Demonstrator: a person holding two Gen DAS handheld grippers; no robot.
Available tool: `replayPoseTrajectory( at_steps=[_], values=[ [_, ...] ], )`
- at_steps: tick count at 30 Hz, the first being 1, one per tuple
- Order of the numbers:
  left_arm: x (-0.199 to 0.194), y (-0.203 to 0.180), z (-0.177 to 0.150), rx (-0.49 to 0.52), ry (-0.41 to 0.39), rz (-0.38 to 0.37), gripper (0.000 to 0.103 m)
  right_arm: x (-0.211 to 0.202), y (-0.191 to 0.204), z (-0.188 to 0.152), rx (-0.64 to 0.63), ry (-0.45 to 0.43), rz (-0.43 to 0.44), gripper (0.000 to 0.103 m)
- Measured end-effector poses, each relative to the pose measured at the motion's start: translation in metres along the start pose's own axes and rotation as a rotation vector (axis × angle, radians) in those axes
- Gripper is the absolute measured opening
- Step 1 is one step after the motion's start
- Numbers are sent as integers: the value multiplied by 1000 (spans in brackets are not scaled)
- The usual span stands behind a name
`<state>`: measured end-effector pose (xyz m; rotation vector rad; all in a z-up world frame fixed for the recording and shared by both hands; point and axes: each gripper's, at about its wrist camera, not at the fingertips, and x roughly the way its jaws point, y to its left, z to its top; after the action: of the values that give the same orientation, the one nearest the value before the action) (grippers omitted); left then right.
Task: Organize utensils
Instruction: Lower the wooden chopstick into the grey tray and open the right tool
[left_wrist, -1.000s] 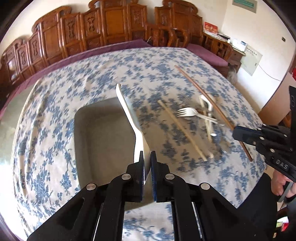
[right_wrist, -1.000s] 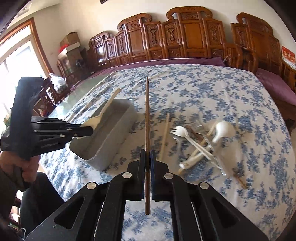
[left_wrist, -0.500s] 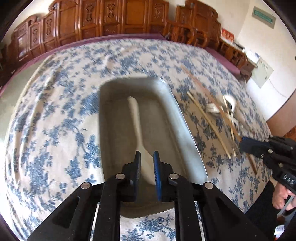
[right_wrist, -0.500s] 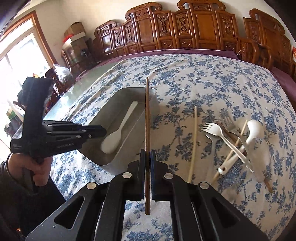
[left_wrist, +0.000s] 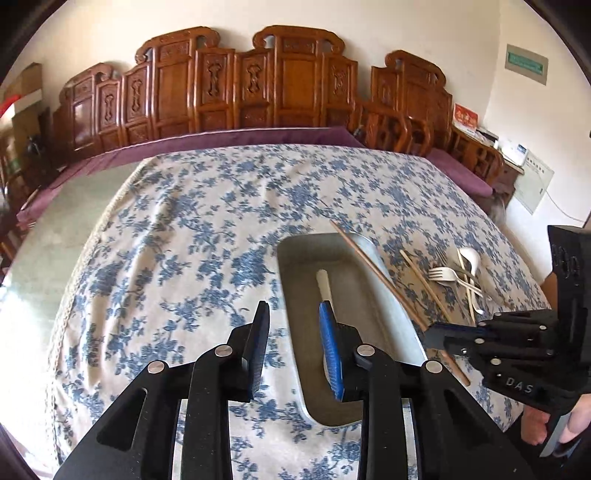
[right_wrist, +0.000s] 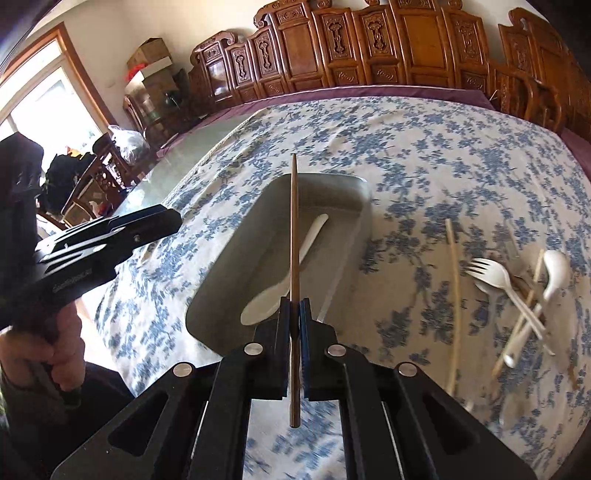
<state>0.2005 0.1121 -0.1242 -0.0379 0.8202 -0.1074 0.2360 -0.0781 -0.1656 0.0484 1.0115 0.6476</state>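
Observation:
A grey metal tray (left_wrist: 354, 306) (right_wrist: 255, 254) sits on the flowered tablecloth with a white plastic spoon (left_wrist: 323, 282) (right_wrist: 264, 304) lying loose inside it. My left gripper (left_wrist: 293, 310) (right_wrist: 175, 221) hovers over the tray's left rim. Its jaws are opening and nothing is between them. My right gripper (right_wrist: 294, 312) (left_wrist: 436, 334) is shut on a long brown chopstick (right_wrist: 294, 229) (left_wrist: 373, 269), which points forward over the tray, above the spoon.
To the right of the tray lie a pale chopstick (right_wrist: 453, 295) (left_wrist: 424, 282), white plastic forks (right_wrist: 495, 277) (left_wrist: 443, 275), a white ceramic spoon (right_wrist: 556, 264) (left_wrist: 471, 256) and more sticks in a loose pile. Carved wooden chairs (left_wrist: 258, 88) line the far side of the table.
My left gripper lowered the white spoon into the tray, let it go and drew back to the left with its jaws parting. My right gripper carried the brown chopstick leftward over the tray.

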Motion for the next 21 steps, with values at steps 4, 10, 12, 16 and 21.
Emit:
replayPoseTrajectory(
  at_steps=[4,10,12,16,21],
  values=[
    [2,12,-1,-29,2,5,26,14,7,10,34,8,2,6],
    [4,28,-4,-69,6,10,26,36,9,13,83,44,-15,6],
    [5,30,-5,-76,6,11,26,42,8,13,89,56,-25,6],
    [4,31,-5,-85,3,10,26,53,9,11,97,80,-25,7],
    [5,27,-5,-82,3,6,26,59,15,8,60,94,-41,7]
  ],
)
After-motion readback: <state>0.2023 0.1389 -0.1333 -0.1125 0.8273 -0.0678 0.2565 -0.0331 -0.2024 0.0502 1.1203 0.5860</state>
